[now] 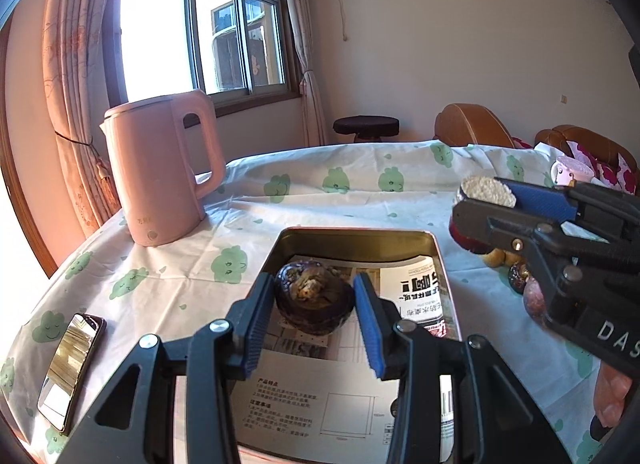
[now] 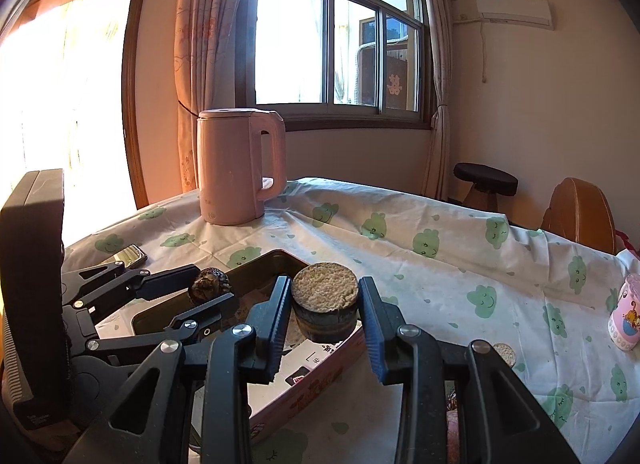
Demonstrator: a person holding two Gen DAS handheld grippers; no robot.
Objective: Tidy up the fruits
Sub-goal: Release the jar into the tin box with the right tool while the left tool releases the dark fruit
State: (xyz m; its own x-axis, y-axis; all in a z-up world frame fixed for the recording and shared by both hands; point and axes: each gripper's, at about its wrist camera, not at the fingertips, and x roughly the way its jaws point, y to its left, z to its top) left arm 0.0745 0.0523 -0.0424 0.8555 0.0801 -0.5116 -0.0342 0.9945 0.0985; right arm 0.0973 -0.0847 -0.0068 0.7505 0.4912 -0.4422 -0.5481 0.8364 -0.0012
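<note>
- Cloud-print tablecloth (image 1: 320, 200) over table; pink kettle (image 1: 160, 168) at the far edge, phone (image 1: 70, 368) nearer.
- Left gripper (image 1: 314, 304): jaws clamped on dark wrinkled fruit (image 1: 314, 300), held above open tin (image 1: 438, 264).
- Right gripper (image 2: 325, 312): jaws clamped on cut fruit piece (image 2: 325, 296), above tin's near rim.

kettle (image 1: 160, 172) behind tin (image 1: 440, 264), phone (image 1: 72, 368) left

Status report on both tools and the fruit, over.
Left tool shut on dark wrinkled round fruit over open metal tin. Right tool shut on dark cut fruit chunk. Nothing blocking tin.
</note>
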